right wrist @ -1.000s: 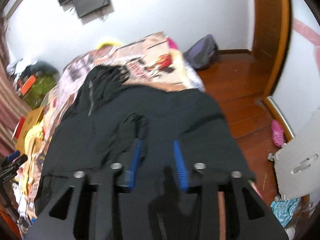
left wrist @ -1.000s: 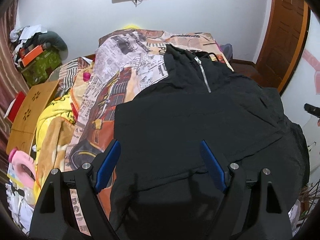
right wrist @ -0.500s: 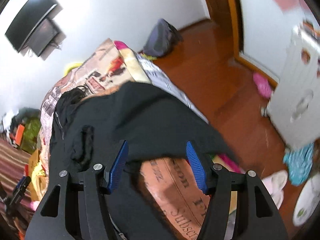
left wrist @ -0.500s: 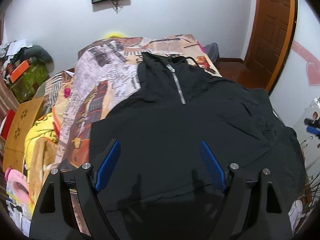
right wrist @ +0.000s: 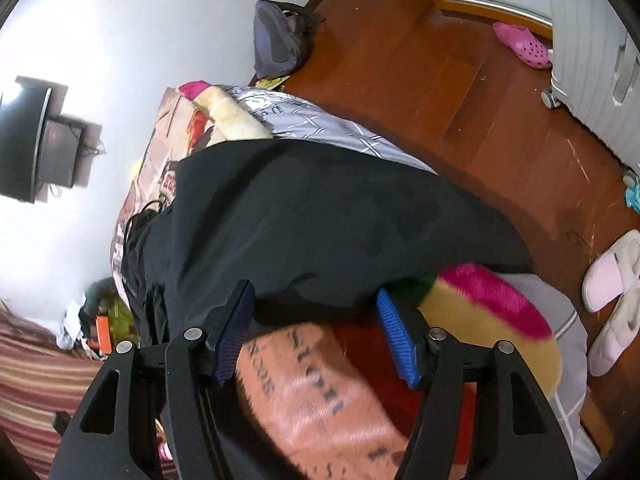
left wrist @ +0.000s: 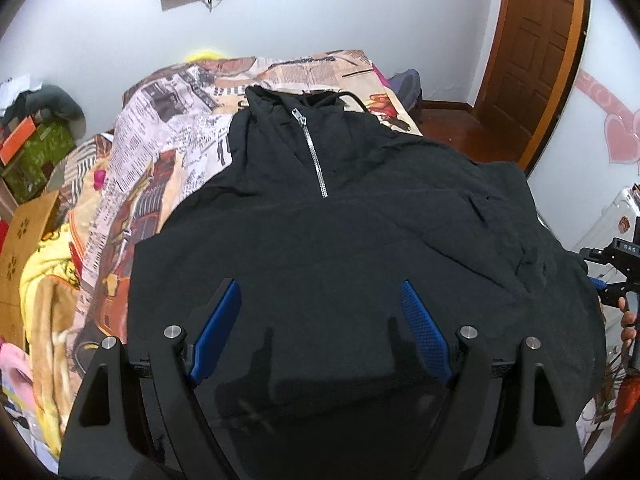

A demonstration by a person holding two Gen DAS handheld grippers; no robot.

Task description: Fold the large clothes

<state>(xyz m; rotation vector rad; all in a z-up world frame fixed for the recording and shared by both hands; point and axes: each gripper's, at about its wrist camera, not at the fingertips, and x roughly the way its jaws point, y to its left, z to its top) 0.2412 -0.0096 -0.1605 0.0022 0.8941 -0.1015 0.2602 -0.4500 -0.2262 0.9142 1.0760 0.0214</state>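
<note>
**Black pullover spread flat, both tools wide and empty**

The black pullover (left wrist: 360,264) lies face-up across the bed (left wrist: 168,128), collar toward the far wall, short silver zip (left wrist: 314,152) running down from the neck. It covers most of the near half of the newspaper-print bedspread (left wrist: 176,120), and its right side drapes over the mattress edge. From the right wrist view that same side (right wrist: 320,220) hangs in a broad dark sheet over the bed's flank, above the wooden floor (right wrist: 460,80).

The fabric looks thin, soft and limp, probably light for its size, with shallow creases near the right shoulder. It should fold easily but will likely sag and slide on itself, so a pinch on an edge seems the safer bet: hem corners, shoulder seams or a cuff, rather than the middle of the body. The zip is the one stiff line, best kept out of a crease.

The left tool (left wrist: 318,332) hovers over the lower body of the garment, blue pads spread wide, nothing between them. The right tool (right wrist: 316,336) is off at the bed's right edge, also spread wide and empty, aimed at the draped hem with the bedspread below it.

Readable writing: "DAS" on the right tool's body (left wrist: 624,248) as seen from the left. The bedspread's lettering (right wrist: 304,372) is too blurred to read with confidence.
</note>
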